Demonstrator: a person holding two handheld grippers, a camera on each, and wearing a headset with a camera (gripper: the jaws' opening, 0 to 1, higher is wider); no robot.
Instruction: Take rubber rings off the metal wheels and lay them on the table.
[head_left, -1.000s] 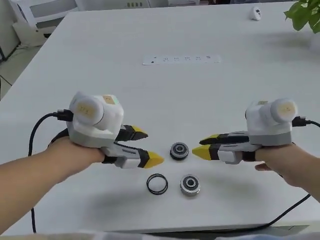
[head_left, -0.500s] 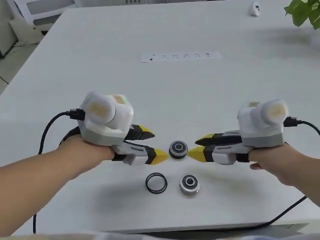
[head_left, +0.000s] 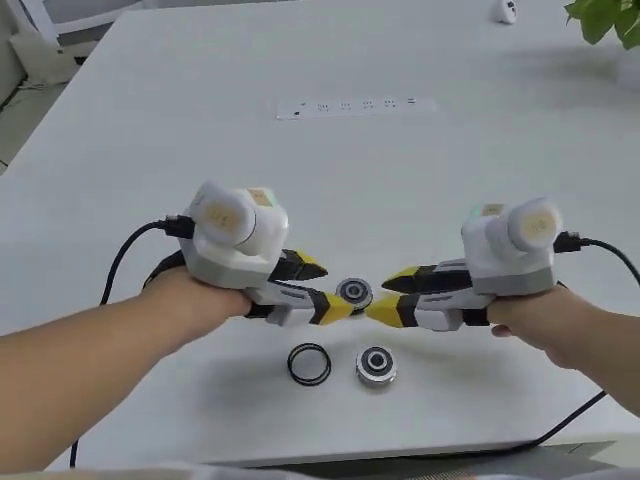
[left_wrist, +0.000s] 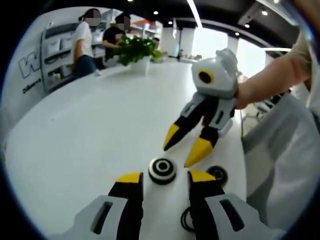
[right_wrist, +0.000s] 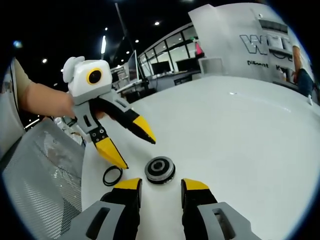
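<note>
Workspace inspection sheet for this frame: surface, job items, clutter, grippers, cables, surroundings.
Surface: white table, large and flat.
Job's things: dark-rimmed metal wheel between the two grippers; silver metal wheel nearer the front edge; loose black rubber ring lying flat beside it.
Clutter: white power strip mid-table; small white object at the far edge.
Grippers: left gripper and right gripper, jaws open, tips facing each other across the dark-rimmed wheel; contact cannot be told.
Cables: black left cable; black right cable.
Surroundings: green plant at the far corner; people by shelves.
</note>
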